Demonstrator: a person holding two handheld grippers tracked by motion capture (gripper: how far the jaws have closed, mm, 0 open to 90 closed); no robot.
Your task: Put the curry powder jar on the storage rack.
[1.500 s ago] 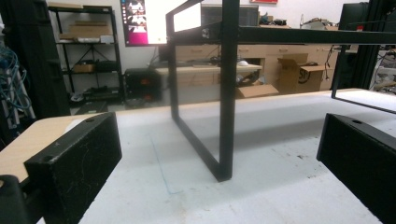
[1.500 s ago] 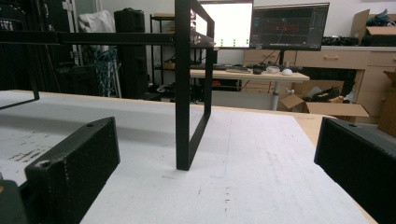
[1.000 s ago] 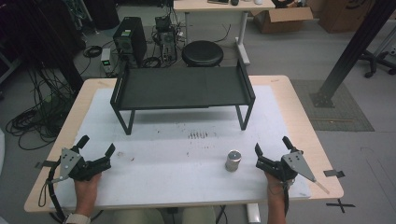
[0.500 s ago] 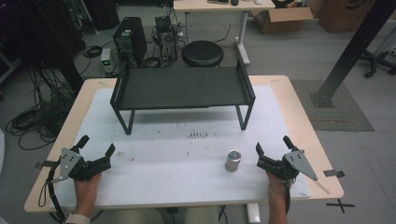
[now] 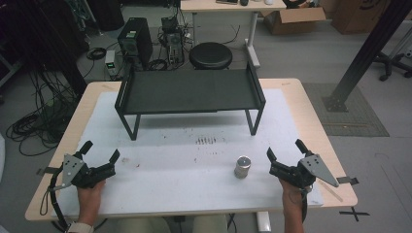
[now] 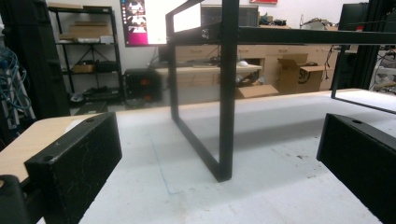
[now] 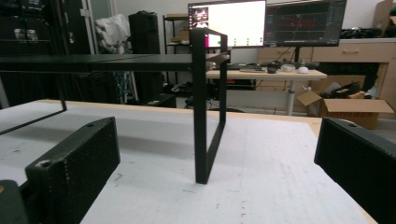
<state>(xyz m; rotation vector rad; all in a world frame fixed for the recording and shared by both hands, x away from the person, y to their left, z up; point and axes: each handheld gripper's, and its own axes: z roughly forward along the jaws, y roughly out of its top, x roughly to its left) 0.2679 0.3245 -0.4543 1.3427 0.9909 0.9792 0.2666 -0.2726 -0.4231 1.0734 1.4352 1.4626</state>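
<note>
A black raised shelf (image 5: 189, 91) on thin legs stands at the back middle of the white-topped table (image 5: 175, 189). A small metal cylinder (image 5: 242, 166) stands upright near the front right. My right gripper (image 5: 284, 148) rests just right of the cylinder, apart from it, open and empty. My left gripper (image 5: 101, 150) rests at the front left, also open and empty. In the left gripper view the open left gripper (image 6: 219, 135) faces a shelf leg (image 6: 226, 93). In the right gripper view the open right gripper (image 7: 217, 140) faces another shelf leg (image 7: 201, 107).
Dark specks (image 5: 206, 141) mark the table's white sheet ahead of the shelf. Beyond the far edge are a round black stool (image 5: 210, 54), computer towers (image 5: 135, 41), floor cables (image 5: 34, 121) and a desk (image 5: 228, 6). A black post (image 5: 362, 53) rises at the right.
</note>
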